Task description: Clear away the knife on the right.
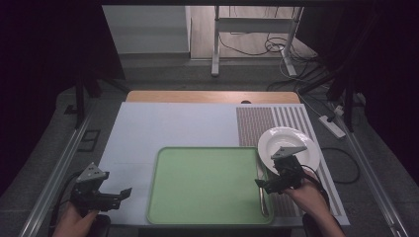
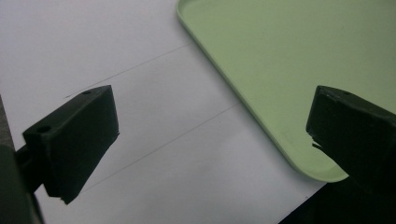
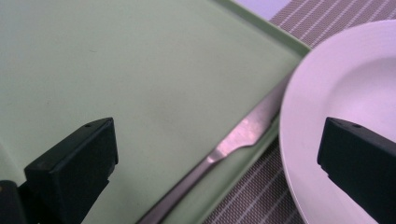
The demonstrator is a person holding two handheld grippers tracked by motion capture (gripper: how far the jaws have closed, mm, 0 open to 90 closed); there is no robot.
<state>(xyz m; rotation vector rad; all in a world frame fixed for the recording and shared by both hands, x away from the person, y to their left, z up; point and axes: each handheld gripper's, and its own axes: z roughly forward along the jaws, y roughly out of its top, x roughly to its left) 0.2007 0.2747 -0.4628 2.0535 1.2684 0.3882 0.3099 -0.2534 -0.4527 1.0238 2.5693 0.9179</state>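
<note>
High view: the right gripper (image 1: 265, 183) hovers, jaws spread, over the knife (image 1: 262, 190) lying along the tray (image 1: 207, 185)'s right edge, beside the plate (image 1: 289, 146).

Left gripper view: the left gripper (image 2: 210, 135), jaws spread and empty, waits off the tray's left side.

Right gripper view: the knife lies between its jaws, probably lined up for a pinch.
</note>
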